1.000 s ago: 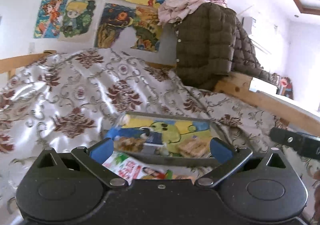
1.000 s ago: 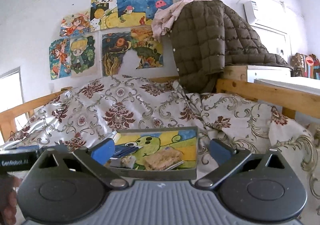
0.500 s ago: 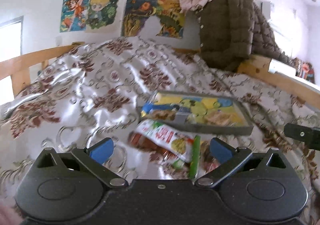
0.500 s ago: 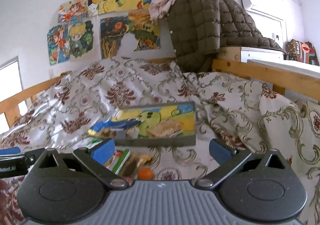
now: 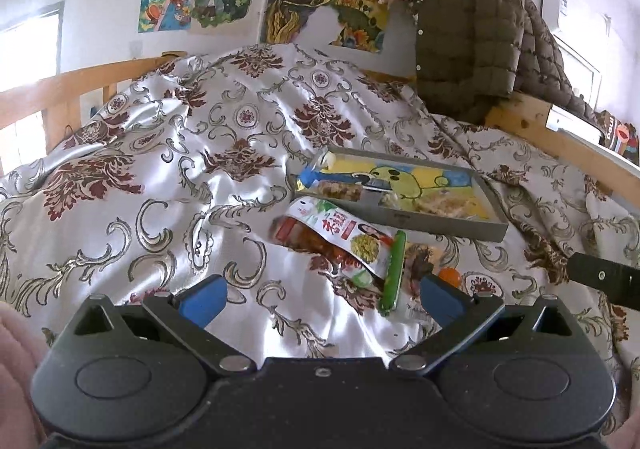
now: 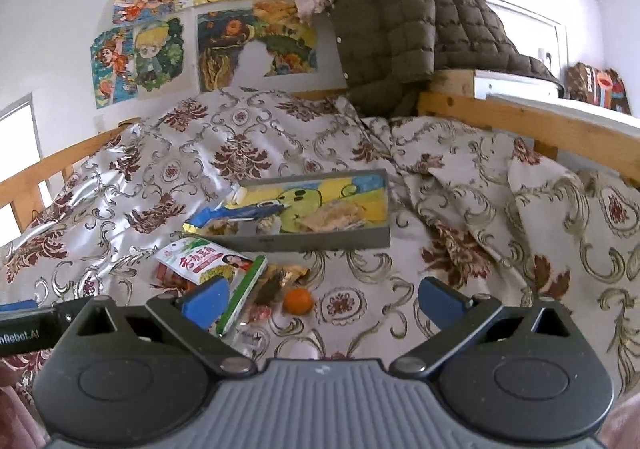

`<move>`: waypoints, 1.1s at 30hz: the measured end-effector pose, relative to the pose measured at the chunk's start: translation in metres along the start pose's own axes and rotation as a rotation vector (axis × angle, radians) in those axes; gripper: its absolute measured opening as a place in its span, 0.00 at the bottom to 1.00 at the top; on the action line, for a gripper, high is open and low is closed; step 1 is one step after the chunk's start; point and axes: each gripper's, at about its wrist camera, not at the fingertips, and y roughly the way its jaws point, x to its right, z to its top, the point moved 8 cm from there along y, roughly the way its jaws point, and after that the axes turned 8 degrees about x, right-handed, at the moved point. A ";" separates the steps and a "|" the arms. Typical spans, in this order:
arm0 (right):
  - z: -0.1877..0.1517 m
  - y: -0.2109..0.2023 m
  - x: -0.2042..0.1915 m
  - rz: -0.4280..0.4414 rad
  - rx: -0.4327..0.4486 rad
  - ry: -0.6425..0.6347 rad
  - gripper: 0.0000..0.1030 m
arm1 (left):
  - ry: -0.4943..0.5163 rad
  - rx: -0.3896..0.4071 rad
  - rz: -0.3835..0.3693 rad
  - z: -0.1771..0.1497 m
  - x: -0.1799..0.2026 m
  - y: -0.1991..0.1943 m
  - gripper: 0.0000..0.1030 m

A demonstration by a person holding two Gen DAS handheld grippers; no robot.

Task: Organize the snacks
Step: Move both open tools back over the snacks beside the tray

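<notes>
A shallow grey tray (image 5: 432, 223) (image 6: 320, 239) with a cartoon picture inside lies on the patterned bedspread and holds several snacks. In front of it lie loose snacks: a white and red packet (image 5: 340, 233) (image 6: 204, 259), a green stick pack (image 5: 394, 271) (image 6: 244, 291), a brown wrapped piece (image 6: 276, 283) and a small orange ball (image 6: 298, 301) (image 5: 450, 275). My left gripper (image 5: 322, 295) is open, low over the bedspread, with the loose snacks just ahead to the right. My right gripper (image 6: 322, 299) is open too, the orange ball between its fingers' line of sight.
The bedspread (image 5: 200, 153) is rumpled, with folds rising at the right (image 6: 520, 209). Wooden bed rails (image 6: 520, 125) run behind. A brown quilted jacket (image 5: 472, 33) hangs over the rail by the wall posters. The other gripper's black edge (image 5: 604, 281) shows at the right.
Both grippers have pulled back and tilted down from the tray. The loose snacks in front of the tray have come into view. Both stay open.
</notes>
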 end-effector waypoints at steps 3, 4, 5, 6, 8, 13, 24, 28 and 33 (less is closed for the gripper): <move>-0.002 -0.001 0.002 -0.009 -0.013 0.009 1.00 | 0.011 0.003 0.001 -0.001 0.001 -0.002 0.99; -0.003 -0.001 0.002 -0.010 -0.016 0.009 1.00 | 0.014 0.005 0.003 -0.001 0.002 -0.003 0.99; -0.004 -0.001 0.002 -0.012 -0.020 0.009 1.00 | 0.014 0.005 0.005 -0.001 0.001 -0.003 0.99; -0.005 -0.001 0.002 -0.014 -0.024 0.008 1.00 | 0.014 0.003 0.006 -0.001 0.001 -0.003 0.99; -0.006 -0.001 0.001 -0.015 -0.033 0.005 1.00 | 0.012 -0.009 0.004 -0.002 0.001 -0.002 0.99; -0.008 -0.001 -0.002 -0.021 -0.043 -0.008 1.00 | 0.014 -0.027 0.007 -0.004 0.001 0.000 0.99; -0.012 0.004 -0.003 -0.027 -0.074 -0.014 1.00 | 0.030 -0.046 0.026 -0.006 0.002 0.004 0.99; -0.013 0.006 -0.005 -0.032 -0.088 -0.030 1.00 | 0.044 -0.053 0.038 -0.006 0.001 0.003 0.99; -0.016 0.011 -0.004 -0.025 -0.117 -0.020 1.00 | 0.067 -0.075 0.043 -0.004 0.002 0.009 0.99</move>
